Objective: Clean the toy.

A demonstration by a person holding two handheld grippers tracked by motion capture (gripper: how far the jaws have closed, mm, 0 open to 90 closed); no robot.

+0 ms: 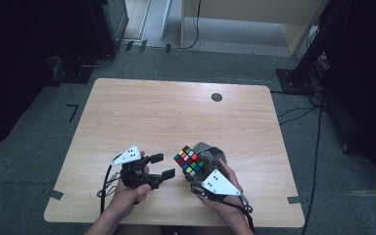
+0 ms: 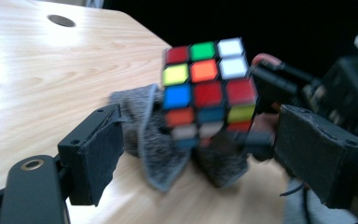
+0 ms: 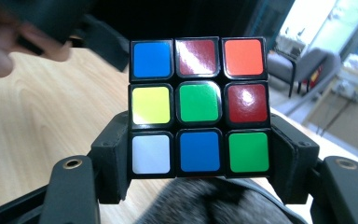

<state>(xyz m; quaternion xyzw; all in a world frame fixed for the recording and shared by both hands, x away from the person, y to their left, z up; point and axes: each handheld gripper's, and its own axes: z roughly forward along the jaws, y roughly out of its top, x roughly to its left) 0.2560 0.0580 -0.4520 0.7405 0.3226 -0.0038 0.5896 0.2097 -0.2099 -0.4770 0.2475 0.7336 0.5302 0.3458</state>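
Observation:
A scrambled colour cube [image 1: 190,160] hangs just above the wooden table [image 1: 176,112], near its front edge. My right gripper [image 1: 192,169] is shut on the cube; in the right gripper view its jaws clamp the bottom layer of the cube [image 3: 198,107] from both sides. A grey cloth [image 1: 210,151] lies under and behind the cube. My left gripper [image 1: 162,165] stands open just left of it, with nothing between its jaws. In the left gripper view the cube [image 2: 207,88] sits beyond the spread jaws, over the cloth [image 2: 154,140].
A dark round hole [image 1: 217,97] marks the table's far side. Bare wood stretches to the left and back. Cables run over the floor at the right [image 1: 318,127], beside dark stands.

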